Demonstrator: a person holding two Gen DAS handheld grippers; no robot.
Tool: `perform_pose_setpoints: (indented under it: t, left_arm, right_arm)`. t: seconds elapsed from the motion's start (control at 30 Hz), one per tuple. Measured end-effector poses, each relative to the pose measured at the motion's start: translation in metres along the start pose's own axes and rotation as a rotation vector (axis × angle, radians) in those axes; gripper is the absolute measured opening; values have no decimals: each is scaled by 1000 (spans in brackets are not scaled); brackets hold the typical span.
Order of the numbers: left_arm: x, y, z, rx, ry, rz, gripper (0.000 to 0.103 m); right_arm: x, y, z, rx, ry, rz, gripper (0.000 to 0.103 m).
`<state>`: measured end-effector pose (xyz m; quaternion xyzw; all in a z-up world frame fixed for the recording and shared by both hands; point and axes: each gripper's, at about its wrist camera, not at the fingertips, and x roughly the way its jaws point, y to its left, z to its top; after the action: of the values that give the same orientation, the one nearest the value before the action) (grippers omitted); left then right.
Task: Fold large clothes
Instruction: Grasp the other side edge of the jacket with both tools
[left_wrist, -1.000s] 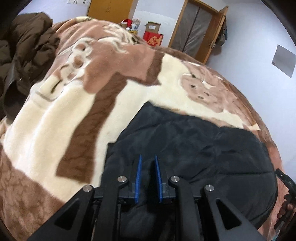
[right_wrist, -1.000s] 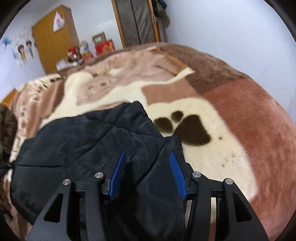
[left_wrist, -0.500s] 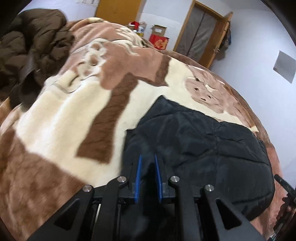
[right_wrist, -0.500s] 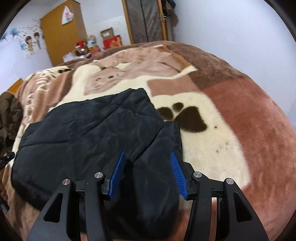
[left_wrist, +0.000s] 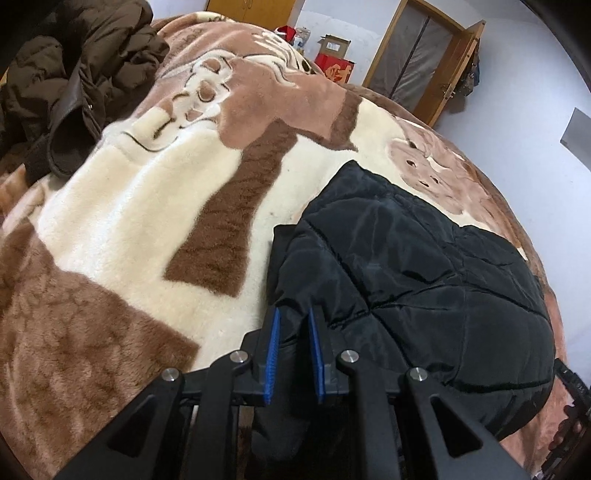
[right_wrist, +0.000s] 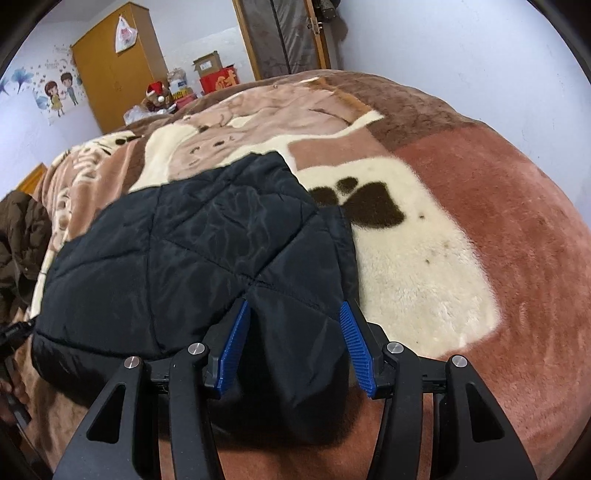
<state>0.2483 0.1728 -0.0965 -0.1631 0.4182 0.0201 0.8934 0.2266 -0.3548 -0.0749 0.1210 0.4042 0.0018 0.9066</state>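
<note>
A black quilted jacket (left_wrist: 424, 280) lies folded on a plush brown and cream blanket (left_wrist: 129, 221) that covers a bed. My left gripper (left_wrist: 295, 314) is shut on the jacket's near left edge, with black fabric pinched between its narrow blue pads. In the right wrist view the same jacket (right_wrist: 192, 251) spreads to the left. My right gripper (right_wrist: 293, 308) is closed on a thick fold at its near right corner, the pads standing wide apart with padding filling the gap. The near part of the jacket hangs below both grippers, out of sight.
A crumpled dark brown coat (left_wrist: 74, 74) is heaped at the bed's far left. Beyond the bed stand a yellow wardrobe (right_wrist: 114, 74), red boxes (left_wrist: 334, 62) and a wooden door (left_wrist: 424, 62). A white wall (right_wrist: 480, 55) runs along the right side. A hand (left_wrist: 569, 417) shows at the edge.
Both grippers have drawn back toward the near edge of the bed with the jacket still in them. More blanket shows to the left of the jacket, and the jacket lies flatter.
</note>
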Motion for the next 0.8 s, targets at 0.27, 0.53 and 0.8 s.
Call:
perform_pose_setpoints:
  t: [0.27, 0.53, 0.8]
  left_arm:
    - [-22, -12, 2, 44, -38, 54, 45]
    - [-24, -21, 8, 85, -47, 69, 51]
    - [27, -7, 12, 64, 53, 51, 57]
  right_arm:
    - [-6, 3, 4, 5, 0, 47, 54]
    - [-9, 10, 10, -35, -8, 46, 55]
    - [41, -18, 9, 39, 85, 41, 75]
